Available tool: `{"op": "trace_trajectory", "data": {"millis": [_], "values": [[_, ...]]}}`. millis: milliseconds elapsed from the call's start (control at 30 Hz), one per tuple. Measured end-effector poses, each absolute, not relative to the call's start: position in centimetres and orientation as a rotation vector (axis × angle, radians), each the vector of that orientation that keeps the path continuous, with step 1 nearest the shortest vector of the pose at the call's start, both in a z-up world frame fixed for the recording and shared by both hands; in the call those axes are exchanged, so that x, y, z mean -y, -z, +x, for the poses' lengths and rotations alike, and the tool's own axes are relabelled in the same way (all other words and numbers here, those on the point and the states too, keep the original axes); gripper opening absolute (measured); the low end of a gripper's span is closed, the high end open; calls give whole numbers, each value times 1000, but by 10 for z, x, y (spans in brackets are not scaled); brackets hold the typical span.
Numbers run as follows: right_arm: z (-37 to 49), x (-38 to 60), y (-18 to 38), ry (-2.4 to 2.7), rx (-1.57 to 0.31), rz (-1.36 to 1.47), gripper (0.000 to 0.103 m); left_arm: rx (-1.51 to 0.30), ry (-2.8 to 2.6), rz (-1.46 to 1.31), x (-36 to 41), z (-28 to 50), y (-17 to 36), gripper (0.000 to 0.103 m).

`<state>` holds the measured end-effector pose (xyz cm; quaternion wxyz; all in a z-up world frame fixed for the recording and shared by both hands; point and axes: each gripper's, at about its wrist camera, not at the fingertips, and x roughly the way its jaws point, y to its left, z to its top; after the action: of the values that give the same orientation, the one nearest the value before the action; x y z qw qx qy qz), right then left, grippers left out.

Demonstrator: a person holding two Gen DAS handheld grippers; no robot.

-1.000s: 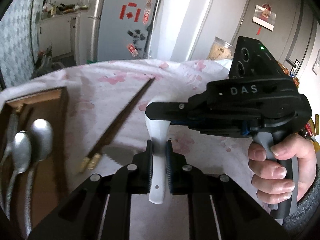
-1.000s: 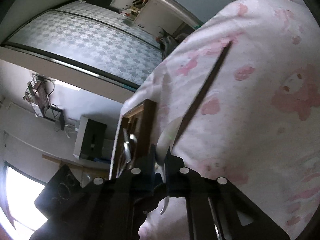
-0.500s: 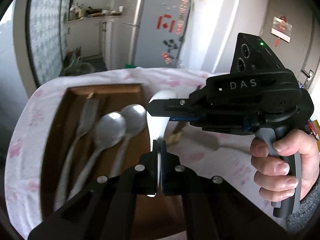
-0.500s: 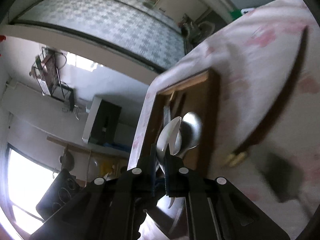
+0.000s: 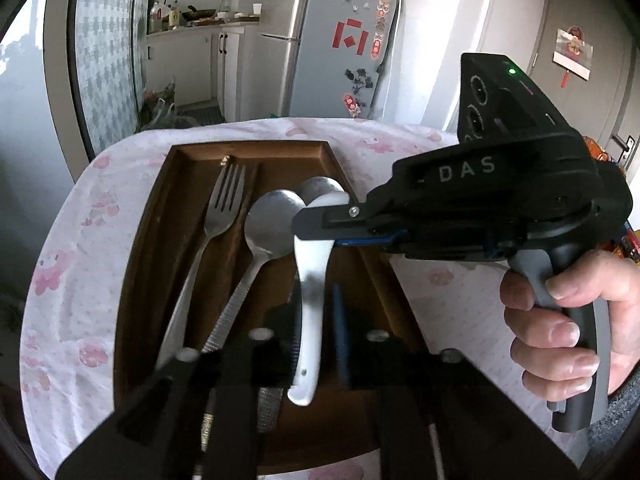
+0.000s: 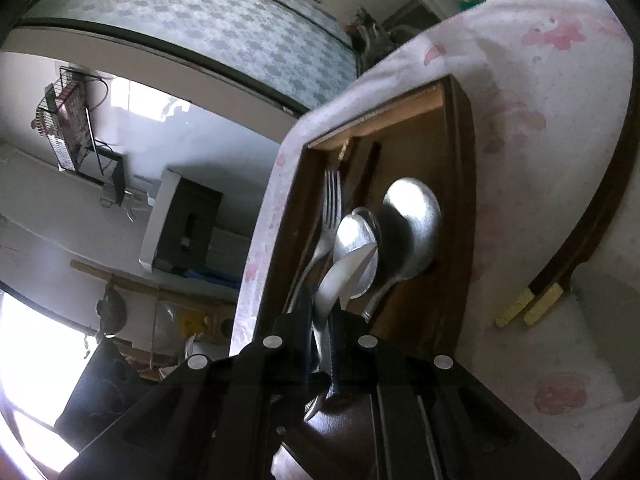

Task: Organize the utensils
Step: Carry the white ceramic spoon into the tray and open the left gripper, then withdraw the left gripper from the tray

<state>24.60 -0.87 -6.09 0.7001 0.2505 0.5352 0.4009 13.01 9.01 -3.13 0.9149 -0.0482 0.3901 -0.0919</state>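
A white ceramic spoon [image 5: 311, 300] hangs over the dark wooden tray [image 5: 160, 216]. My right gripper [image 5: 316, 224] is shut on the spoon near its bowl; in the right wrist view the spoon [image 6: 344, 276] sits between its fingers [image 6: 322, 344]. My left gripper [image 5: 318, 320] is around the spoon's handle with a gap on the right side, so it is open. In the tray lie a fork [image 5: 218, 216] and two metal spoons [image 5: 272, 220]. Dark chopsticks [image 6: 580, 240] with gold ends lie on the cloth right of the tray.
The tray lies on a table with a white and pink flowered cloth [image 5: 76, 240]. A fridge [image 5: 340, 40] and kitchen counter stand beyond the far table edge. A thin dark stick [image 6: 370, 164] lies in the tray's far part.
Both grippers moved left with the white spoon, from above the cloth to above the tray. The left gripper's jaws have opened off the spoon handle; the right stays shut on it.
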Motion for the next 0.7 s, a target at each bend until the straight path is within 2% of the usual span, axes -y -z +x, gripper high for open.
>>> {"op": "trace_trajectory", "data": {"millis": [67, 100, 133, 167, 267, 333, 500, 700], "values": [[245, 6, 62, -873, -1200, 527, 10, -803, 192, -103, -89, 127, 34, 29], [244, 5, 62, -872, -1201, 512, 10, -798, 190, -104, -88, 125, 34, 41], [244, 5, 61, -871, -1201, 502, 11, -792, 187, -105, -89, 123, 34, 49], [243, 5, 61, -877, -1204, 497, 18, -787, 185, -103, -88, 121, 33, 57], [239, 4, 56, -885, -1204, 450, 46, -778, 181, -85, -86, 117, 30, 67], [233, 7, 48, -871, -1173, 397, 47, -767, 177, -63, -83, 112, 28, 70], [223, 25, 35, -863, -1139, 357, 57, -746, 193, -43, -80, 99, 26, 77], [225, 101, 10, -806, -1056, 329, 61, -710, 256, -34, -69, 81, 19, 81]]}}
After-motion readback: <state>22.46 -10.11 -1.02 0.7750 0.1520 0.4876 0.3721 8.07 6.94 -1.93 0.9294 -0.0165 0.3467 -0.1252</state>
